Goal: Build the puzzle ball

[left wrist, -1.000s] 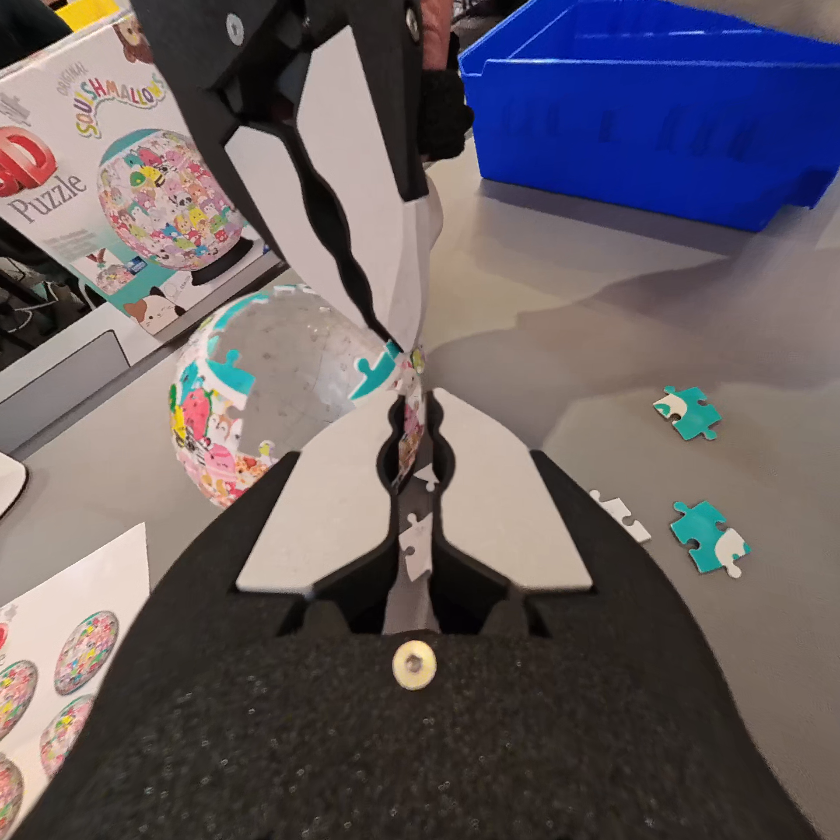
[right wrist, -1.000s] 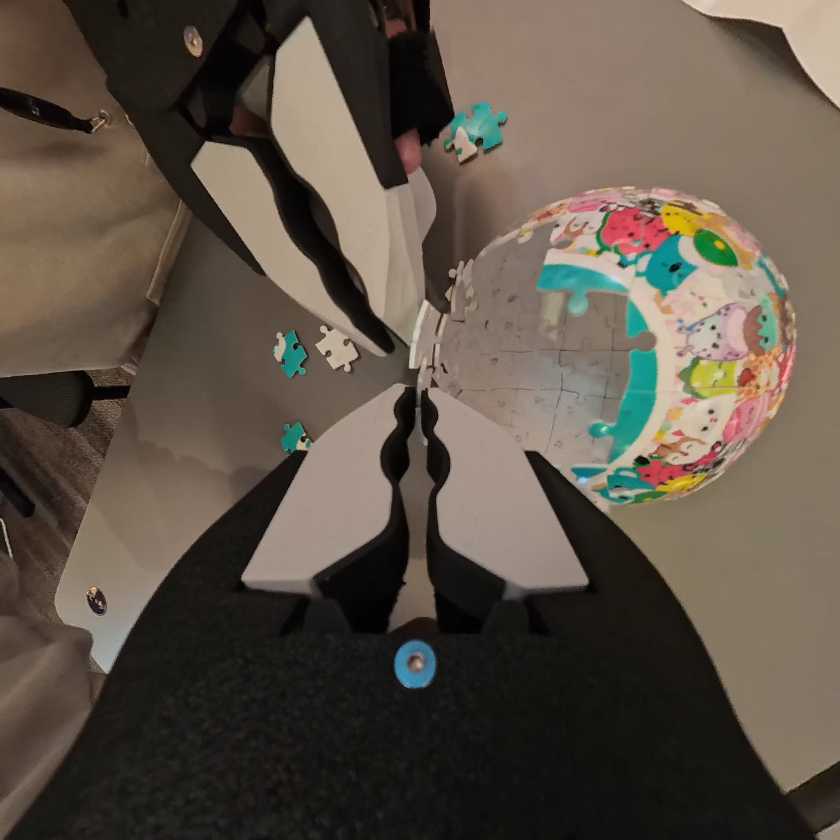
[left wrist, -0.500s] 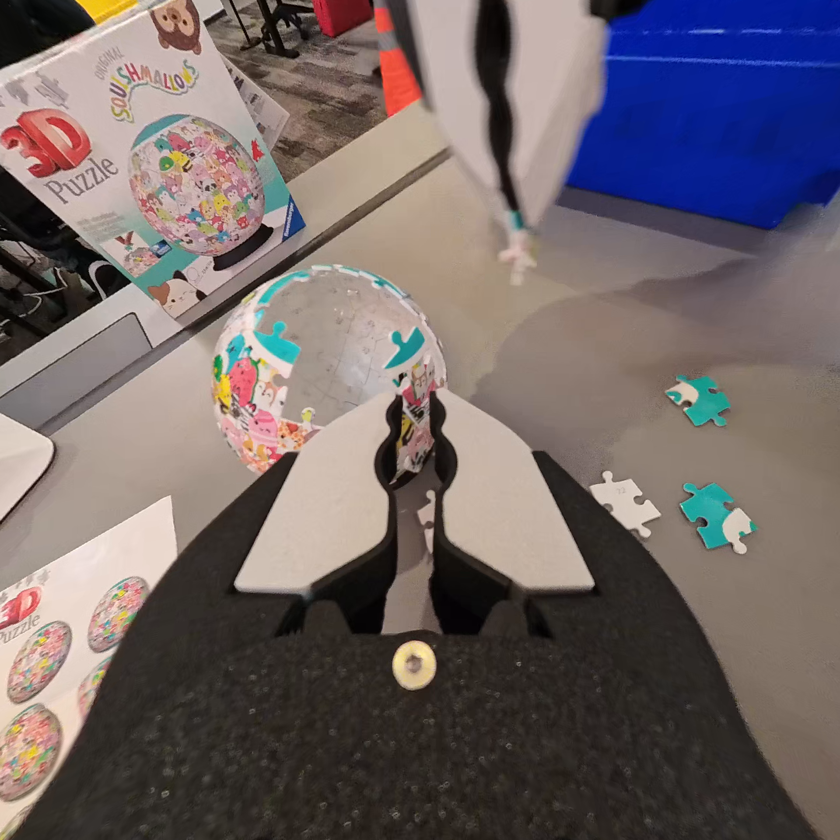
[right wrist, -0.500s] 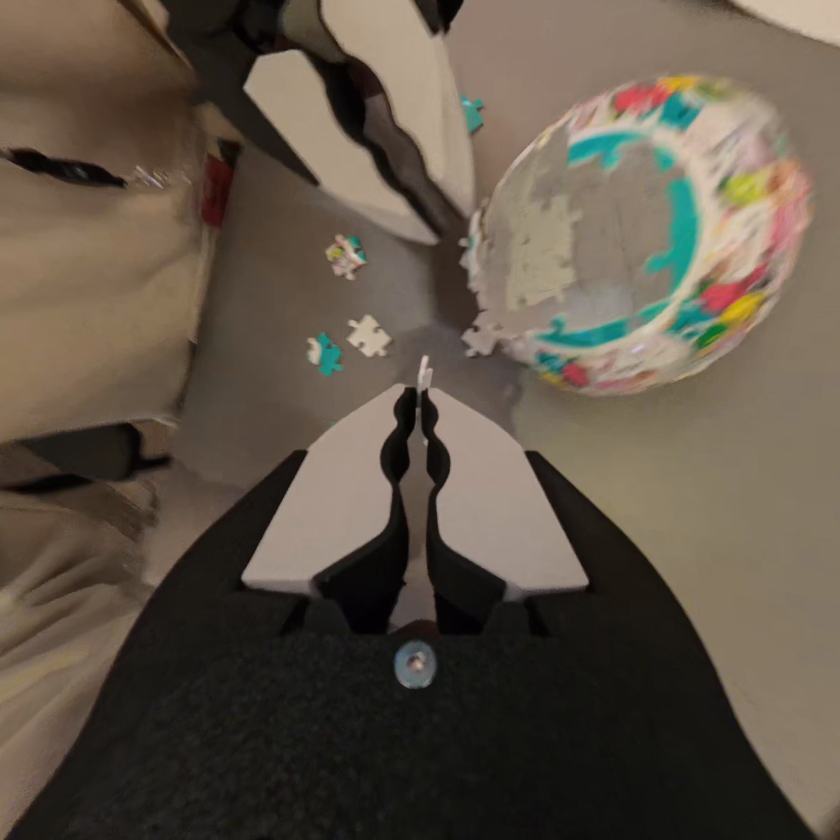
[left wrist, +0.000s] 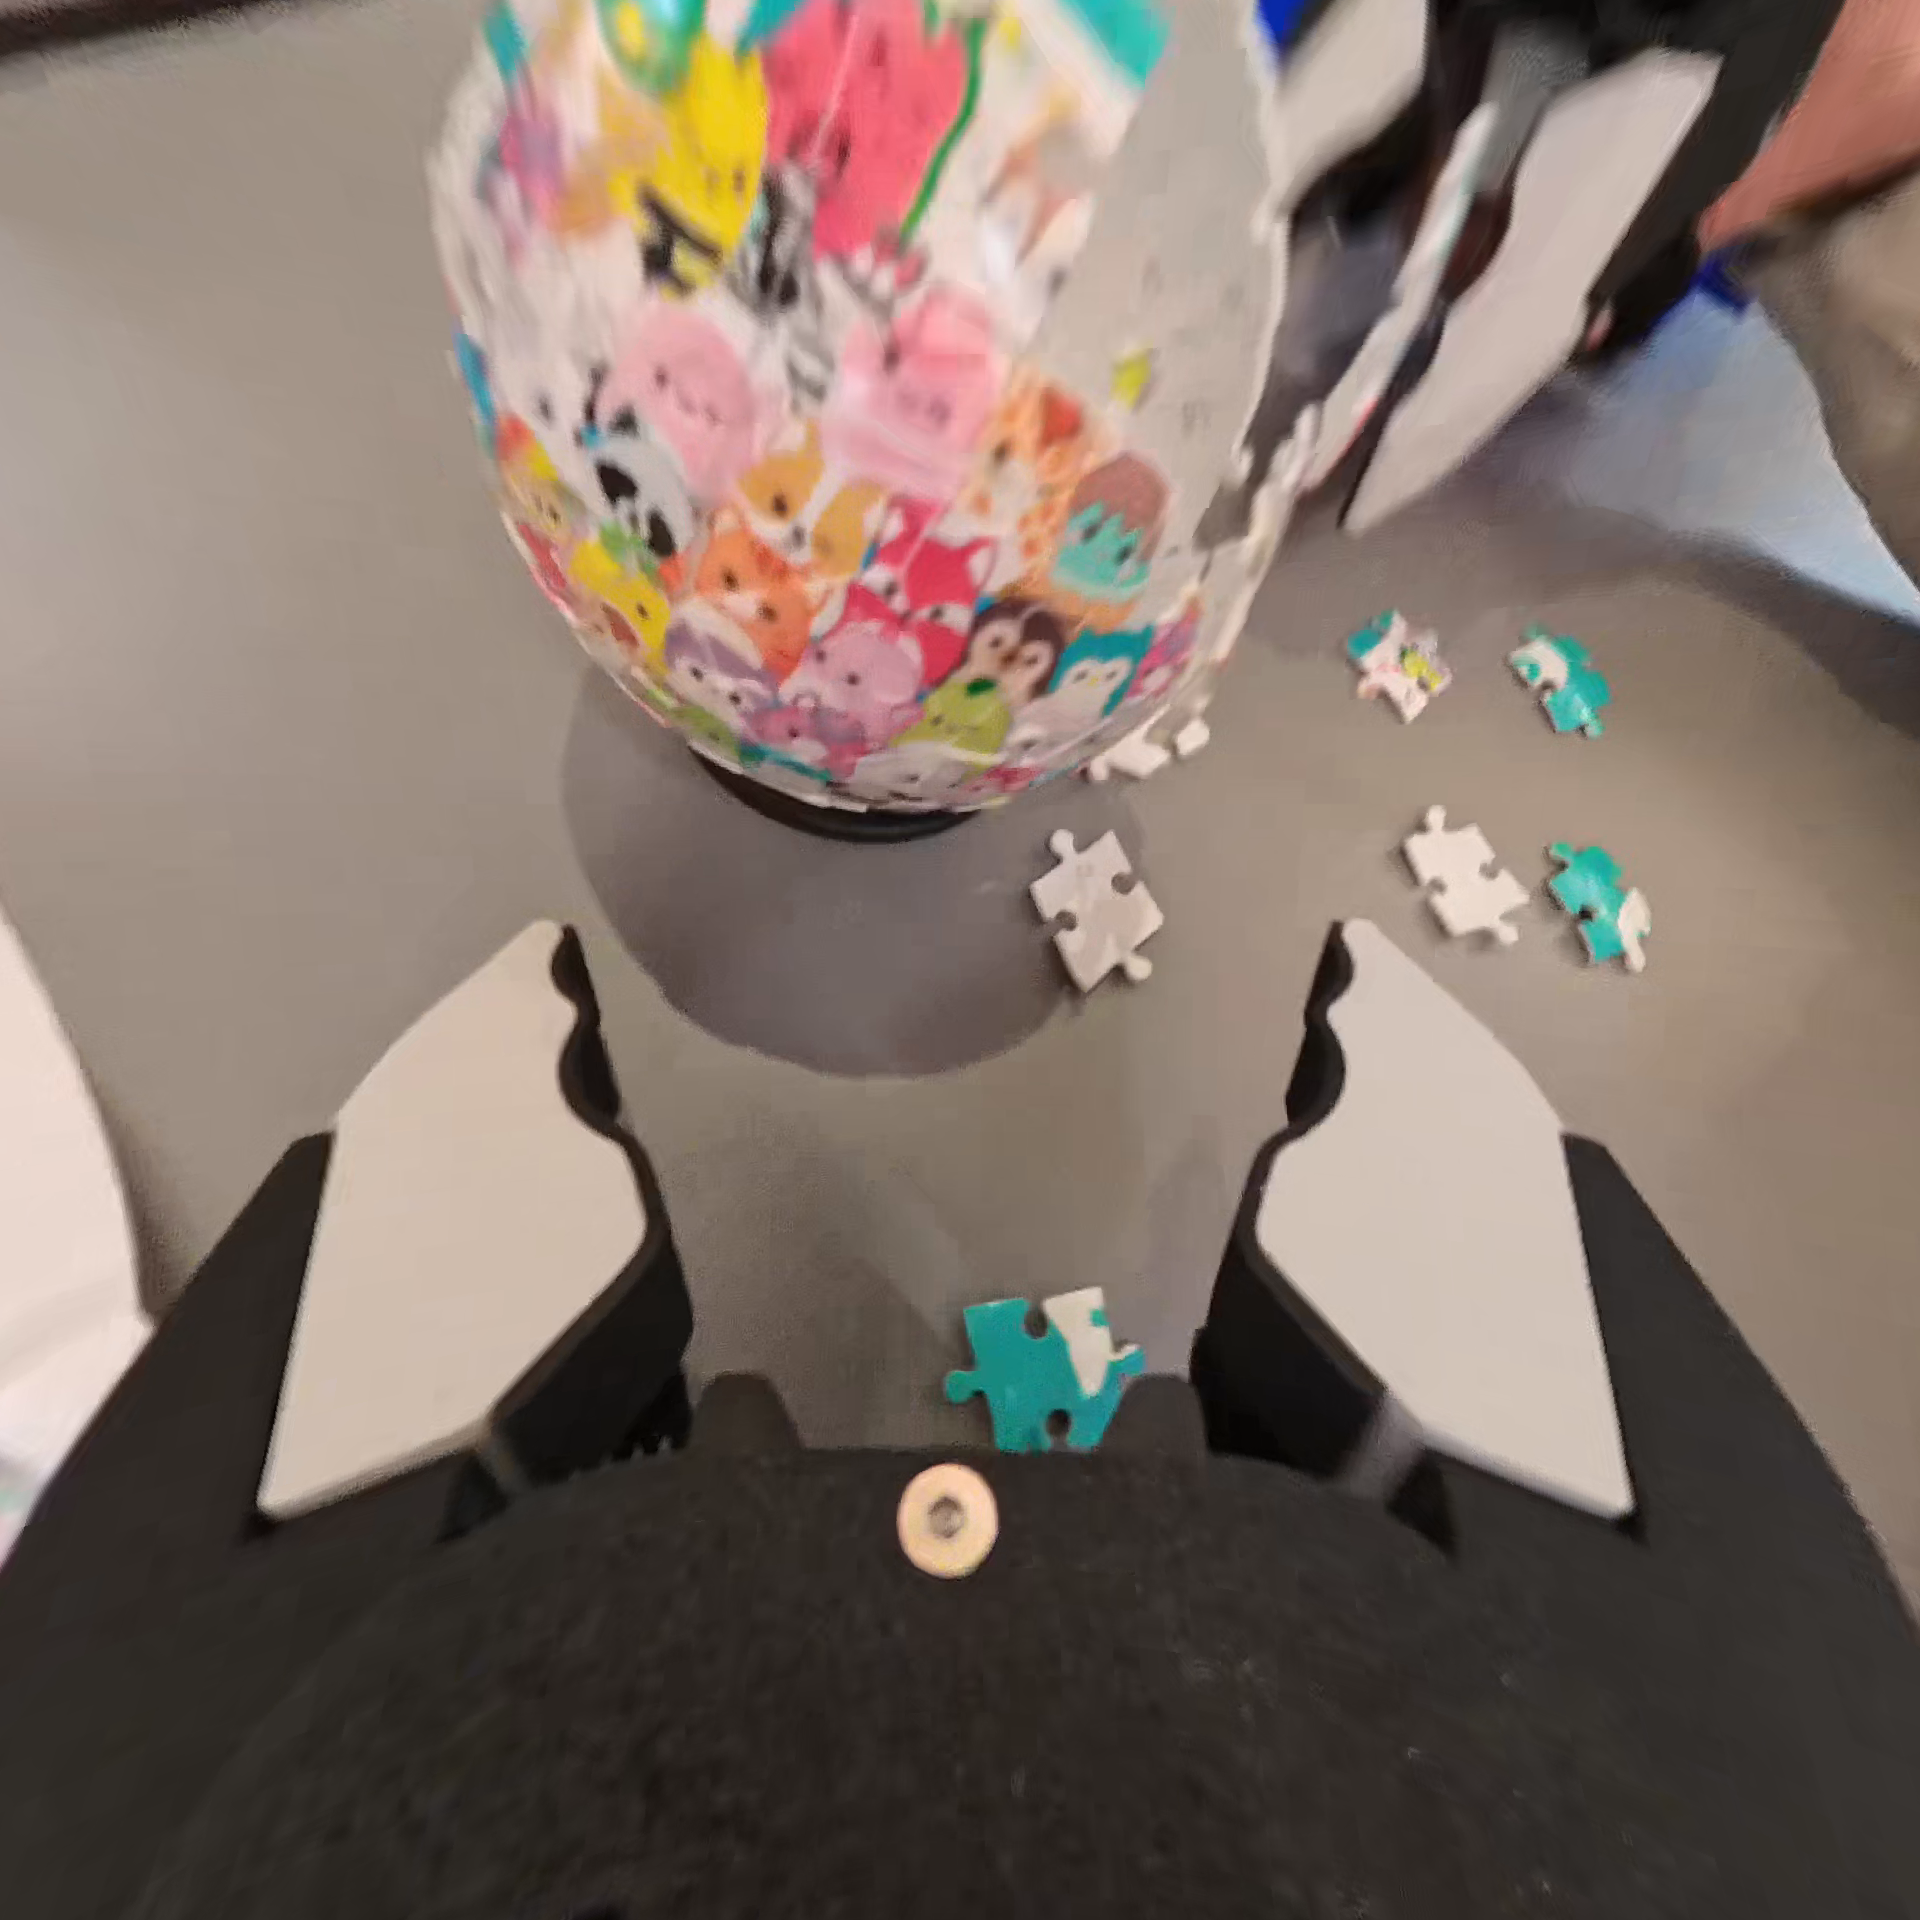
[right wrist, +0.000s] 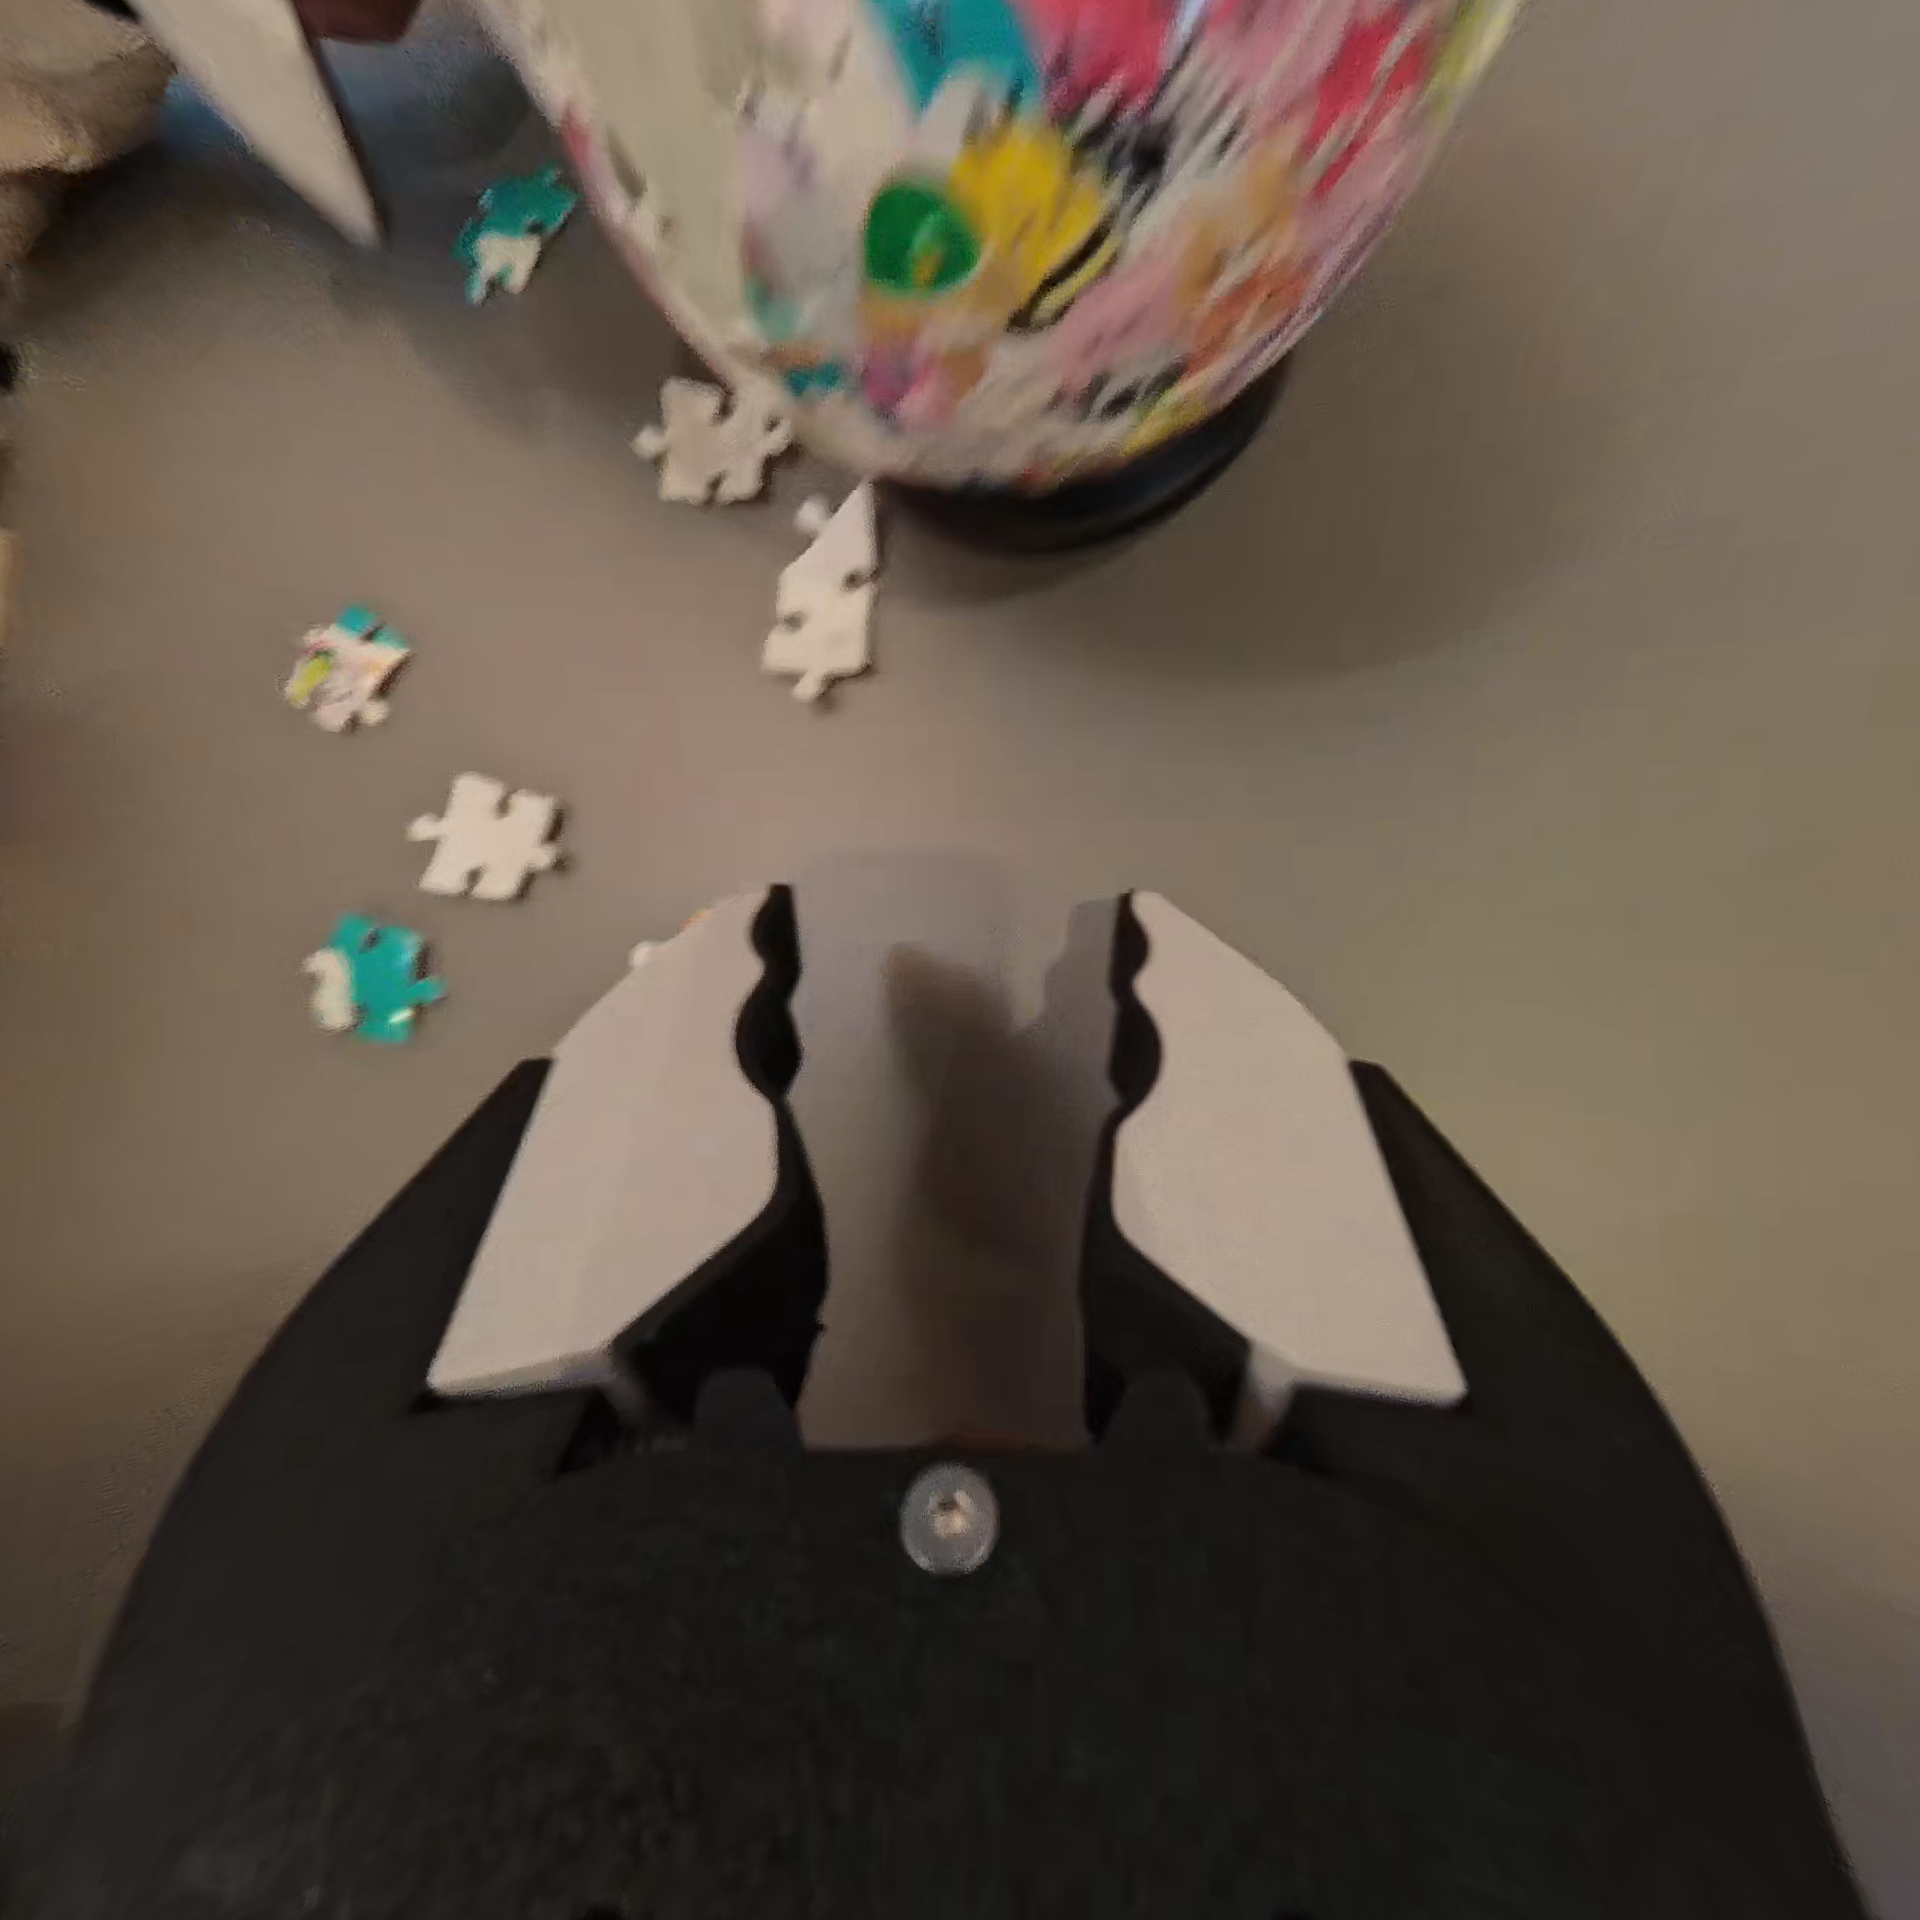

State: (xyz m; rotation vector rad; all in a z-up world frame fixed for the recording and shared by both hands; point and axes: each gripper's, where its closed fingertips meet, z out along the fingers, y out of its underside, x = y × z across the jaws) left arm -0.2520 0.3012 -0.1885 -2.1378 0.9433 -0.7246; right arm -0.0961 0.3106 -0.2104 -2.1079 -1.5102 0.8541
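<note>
Grey fingers (left wrist: 457, 1101) of both grippers spread wide, holding nothing.

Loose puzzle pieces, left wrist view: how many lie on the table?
7: one teal piece between the tongs; two white pieces by the ball; four pieces farther right. Others may be hidden.

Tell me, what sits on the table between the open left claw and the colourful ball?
In the left wrist view, only bare grey table and the ball's shadow separate the left gripper from the ball; a white puzzle piece lies just right.
</note>
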